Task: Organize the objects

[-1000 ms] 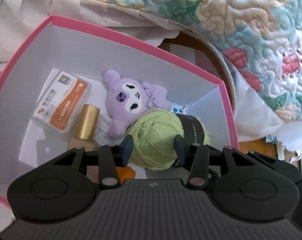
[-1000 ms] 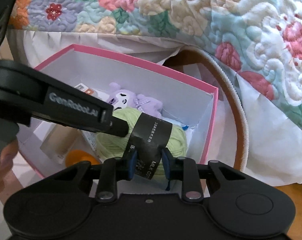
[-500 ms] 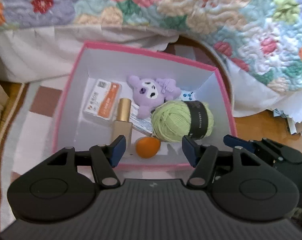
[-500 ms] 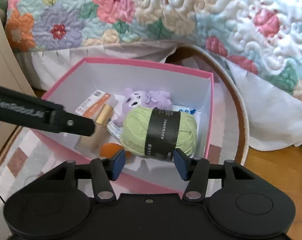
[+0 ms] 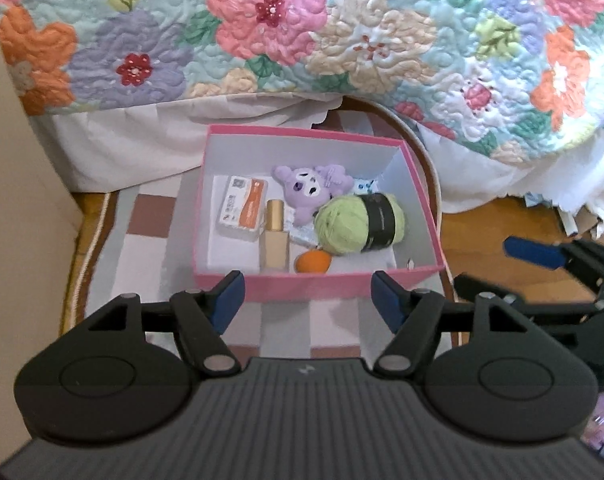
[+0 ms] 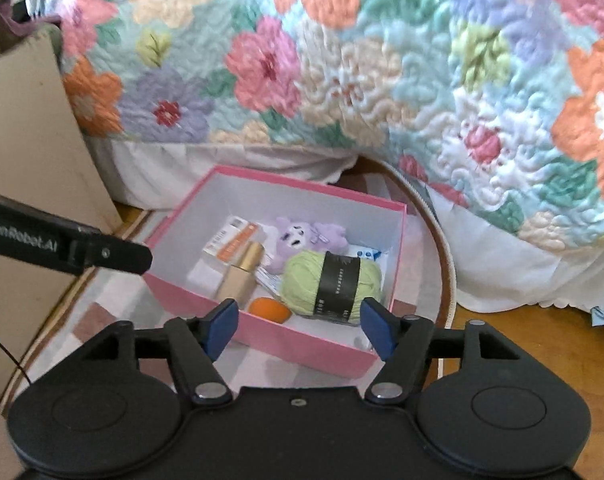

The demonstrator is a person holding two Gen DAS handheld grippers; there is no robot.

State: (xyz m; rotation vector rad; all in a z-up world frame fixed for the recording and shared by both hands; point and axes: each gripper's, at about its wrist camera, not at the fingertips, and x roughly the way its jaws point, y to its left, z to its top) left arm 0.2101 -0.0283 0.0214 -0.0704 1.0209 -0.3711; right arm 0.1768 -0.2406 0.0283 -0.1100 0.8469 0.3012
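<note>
You get soft, even daylight, with faint shadows inside the box (image 5: 417, 196). Fisheye bends both views at the edges. The right wrist view smears the quilt (image 6: 381, 80); corners go dark.

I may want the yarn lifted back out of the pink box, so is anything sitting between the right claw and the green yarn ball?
Nothing visible does. The right claw, open and empty, hangs above the pink box, and the green yarn ball lies uncovered at the top of the pile.
</note>
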